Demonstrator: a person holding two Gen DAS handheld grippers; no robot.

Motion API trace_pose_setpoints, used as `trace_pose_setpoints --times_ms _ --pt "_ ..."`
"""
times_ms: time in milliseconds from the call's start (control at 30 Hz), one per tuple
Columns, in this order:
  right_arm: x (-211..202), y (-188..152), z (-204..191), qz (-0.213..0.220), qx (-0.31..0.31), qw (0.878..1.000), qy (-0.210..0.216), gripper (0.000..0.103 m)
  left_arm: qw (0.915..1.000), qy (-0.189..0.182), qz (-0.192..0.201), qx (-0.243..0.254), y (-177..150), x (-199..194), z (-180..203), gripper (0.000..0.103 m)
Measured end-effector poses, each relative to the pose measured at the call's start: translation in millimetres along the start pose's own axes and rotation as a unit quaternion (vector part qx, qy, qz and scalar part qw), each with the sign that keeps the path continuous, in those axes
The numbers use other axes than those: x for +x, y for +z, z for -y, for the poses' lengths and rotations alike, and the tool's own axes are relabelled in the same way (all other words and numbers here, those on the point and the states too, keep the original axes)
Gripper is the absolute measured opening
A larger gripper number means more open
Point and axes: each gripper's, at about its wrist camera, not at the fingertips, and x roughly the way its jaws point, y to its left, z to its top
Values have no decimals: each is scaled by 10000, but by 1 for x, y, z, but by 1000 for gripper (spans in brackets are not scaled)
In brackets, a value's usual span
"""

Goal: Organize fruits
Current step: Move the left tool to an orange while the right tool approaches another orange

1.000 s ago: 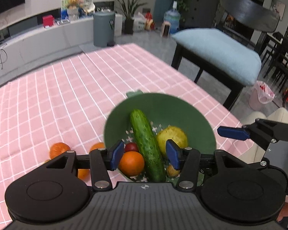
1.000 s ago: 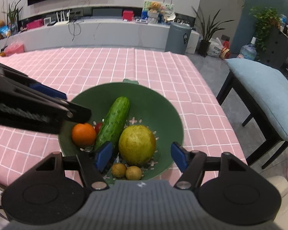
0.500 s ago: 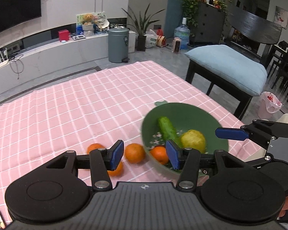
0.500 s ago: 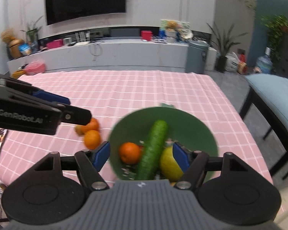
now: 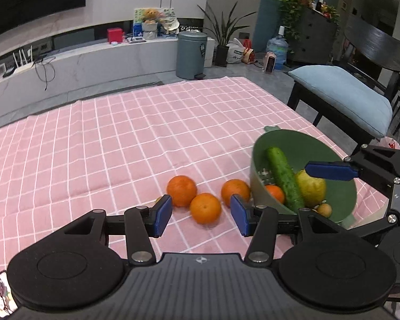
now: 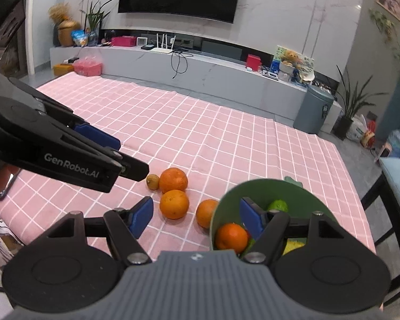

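Fingers of each hand-held gripper, left (image 5: 201, 214) and right (image 6: 196, 218), spread wide, holding nothing above oranges (image 5: 205, 208).

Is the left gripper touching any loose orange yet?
Apart. The left wrist view shows the open left gripper with tablecloth visible between both pads and the nearest orange.

left wrist: low over table (image 5: 146, 133), bowl (image 5: 341, 205) at 3 o'clock | right wrist: near, bowl at 5 o'clock | shared: oranges (image 5: 205, 208)
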Motion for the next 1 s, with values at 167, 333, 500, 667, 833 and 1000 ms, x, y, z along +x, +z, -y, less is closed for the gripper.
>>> trace_pose_setpoints --times_ms 167,333,500,667,833,1000 --pt "14 6 -8 -80 -294 9995 42 68 9999 -91 -52 -103 -6 7 -17 59" --pt "31 14 -14 -213 -854 9961 50 68 9999 -25 -67 -134 -12 14 -30 57" --pt "49 23 -14 -448 -1287 9904 216 67 9991 -237 -189 -311 -16 26 -45 53" --pt "67 26 -17 -697 -1749 9815 348 55 9979 -458 -339 -318 -19 43 -49 51" --pt "85 26 -26 -951 -2305 9665 610 51 9960 -614 -503 -408 -22 61 -51 51" --pt "103 20 -33 -1277 -3081 9417 452 51 9895 -1092 -605 -724 -18 76 -50 53"
